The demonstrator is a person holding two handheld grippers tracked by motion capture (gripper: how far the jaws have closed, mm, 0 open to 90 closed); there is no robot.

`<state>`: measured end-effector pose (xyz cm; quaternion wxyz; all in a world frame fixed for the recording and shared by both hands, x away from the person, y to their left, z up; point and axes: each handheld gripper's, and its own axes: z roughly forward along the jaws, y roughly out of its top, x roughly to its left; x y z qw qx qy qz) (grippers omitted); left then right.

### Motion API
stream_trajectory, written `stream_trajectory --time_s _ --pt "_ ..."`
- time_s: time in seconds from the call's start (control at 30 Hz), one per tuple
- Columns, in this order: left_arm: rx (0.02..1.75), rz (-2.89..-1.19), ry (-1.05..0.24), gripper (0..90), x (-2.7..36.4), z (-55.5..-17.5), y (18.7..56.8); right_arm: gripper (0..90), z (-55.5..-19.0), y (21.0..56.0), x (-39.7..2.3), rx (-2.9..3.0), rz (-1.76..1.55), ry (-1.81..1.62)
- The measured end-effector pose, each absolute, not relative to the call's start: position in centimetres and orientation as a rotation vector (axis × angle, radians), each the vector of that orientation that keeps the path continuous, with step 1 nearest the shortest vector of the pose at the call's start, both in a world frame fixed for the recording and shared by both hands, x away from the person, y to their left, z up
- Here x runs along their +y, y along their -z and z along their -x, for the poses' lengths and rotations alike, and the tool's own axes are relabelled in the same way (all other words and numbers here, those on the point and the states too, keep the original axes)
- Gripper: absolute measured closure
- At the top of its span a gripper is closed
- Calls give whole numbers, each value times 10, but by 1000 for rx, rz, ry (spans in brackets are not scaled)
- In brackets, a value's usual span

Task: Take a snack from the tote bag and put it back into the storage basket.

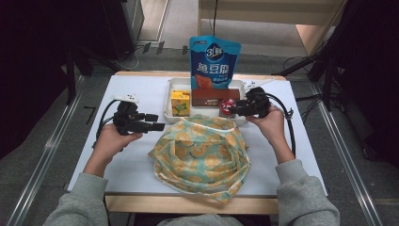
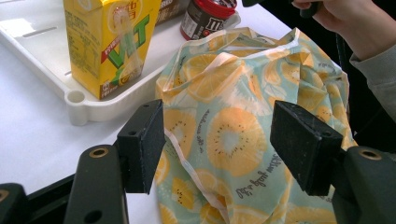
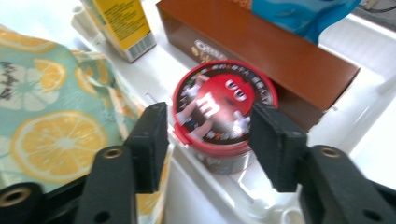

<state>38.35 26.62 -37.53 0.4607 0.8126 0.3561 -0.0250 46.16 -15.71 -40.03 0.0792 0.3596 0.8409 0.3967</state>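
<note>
Right now the right hand-held gripper has its two black jaws either side of the red-lidded candy tub, pads against the tub's sides, so it is clamped on it; the tub sits in the near right corner of the white tray. Just behind the tub in that tray lies a brown box, to the tub's left stands a yellow drink carton, and behind the box rises a blue snack pouch at the tray's far edge. Directly in front of the tub, touching the tray's near rim, lies a crumpled bag printed with orange slices; its upper edge lies close against the tub on the near side. The left hand-held gripper is well to the left of the tub, jaws apart and holding nothing, with the bag's fabric showing between and beyond them. Everything rests on a white tabletop with a pale wooden edge showing at its near and far sides. Around it the floor is grey, with metal rails running along both sides, dark stands and cables to the far left and right, and a light wooden piece of furniture beyond the pouch
</note>
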Motion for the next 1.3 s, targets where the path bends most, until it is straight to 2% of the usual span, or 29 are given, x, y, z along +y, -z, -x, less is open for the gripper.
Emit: stream_trajectory --time_s 0.3,0.37,0.63,1.3 --pt "877 -2003 62 358 264 -387 375 826 -449 404 -154 2510 -1078 -1226" --pt "876 -2005 65 358 263 -388 375 859 -447 406 -152 2529 -1070 -1231" --pt "875 -2011 66 358 261 -390 376 879 -447 418 -139 2578 -1049 -1155" --pt "880 -2010 65 358 264 -387 378 887 -456 422 -142 2527 -1055 -1165"
